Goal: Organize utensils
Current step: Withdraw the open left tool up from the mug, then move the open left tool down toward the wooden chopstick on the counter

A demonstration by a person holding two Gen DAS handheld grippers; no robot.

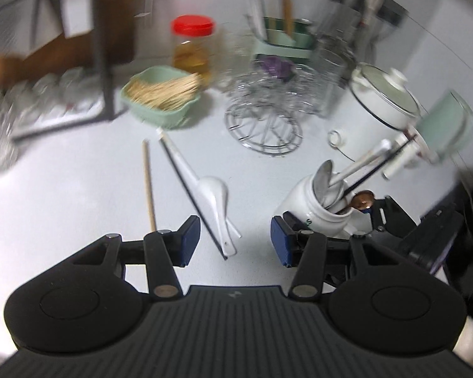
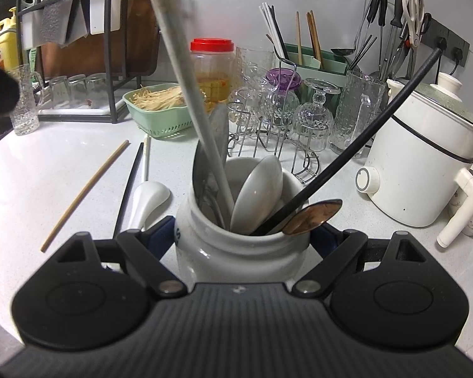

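Utensils on the bench: one glossy white ceramic spoon (image 1: pixel 216 193), one wooden chopstick (image 1: pixel 148 186), one black chopstick (image 1: pixel 189 193); right gripper (image 2: pixel 241 236) grasping round white jar (image 2: pixel 236 249), left gripper (image 1: pixel 235 236) released.

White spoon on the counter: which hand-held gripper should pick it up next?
Left. The left hand-held gripper is open and empty above the white spoon, while the right hand-held gripper is clamped on the jar.

On the counter (image 2: pixel 63 163) lie three chopsticks: one wooden (image 2: pixel 85 197), one black (image 2: pixel 127 189), one white (image 2: pixel 146 160) (partly hidden), plus one white spoon (image 2: pixel 148 195). One jar (image 2: pixel 236 245) holds a white spoon (image 2: pixel 258 189), a copper spoon (image 2: pixel 313 215), a black chopstick (image 2: pixel 347 148) and a pale chopstick (image 2: pixel 186 94).
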